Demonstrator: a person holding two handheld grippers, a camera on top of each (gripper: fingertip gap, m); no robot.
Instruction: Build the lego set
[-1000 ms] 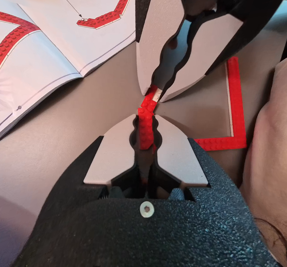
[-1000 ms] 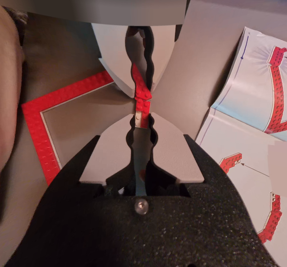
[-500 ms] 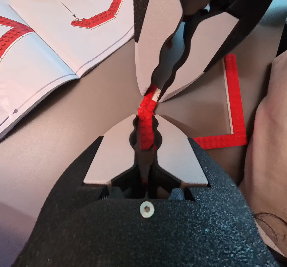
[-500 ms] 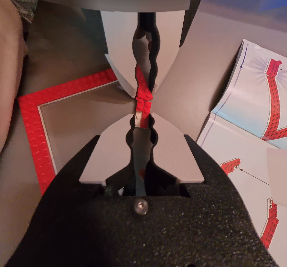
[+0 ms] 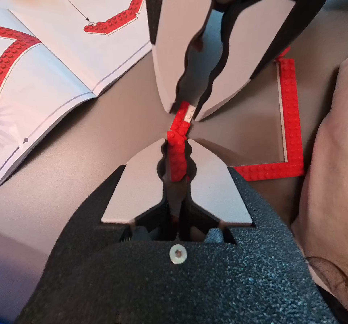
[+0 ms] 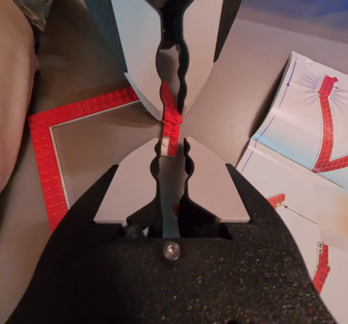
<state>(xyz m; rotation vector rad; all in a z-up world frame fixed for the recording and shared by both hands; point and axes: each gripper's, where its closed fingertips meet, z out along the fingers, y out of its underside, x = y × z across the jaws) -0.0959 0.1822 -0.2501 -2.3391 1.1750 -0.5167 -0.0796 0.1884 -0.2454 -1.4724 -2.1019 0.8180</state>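
A short bent strip of red Lego plates (image 5: 178, 160) with a small white plate (image 5: 190, 114) at its far end hangs above the grey table. My left gripper (image 5: 176, 140) is shut on the strip's near end. My right gripper (image 5: 183, 115) comes in from the top, its tips around the white-plate end. In the right wrist view the strip (image 6: 171, 128) runs from the left gripper (image 6: 172, 115) to my right gripper (image 6: 171, 138). The right jaws stand slightly apart, with a gap beside the red edge next to the white plate (image 6: 165, 145).
A red L-shaped plate frame (image 5: 290, 126) with a white inner edge lies flat on the table (image 6: 45, 154). An open instruction booklet (image 5: 56, 70) lies on the other side (image 6: 301, 183). A person's forearm (image 5: 329, 145) rests beside the frame. The grippers are tip to tip, or close to it.
My right gripper's jaws have parted a little around the white-plate end of the strip. The left gripper still clamps the strip. Both views have shifted slightly.
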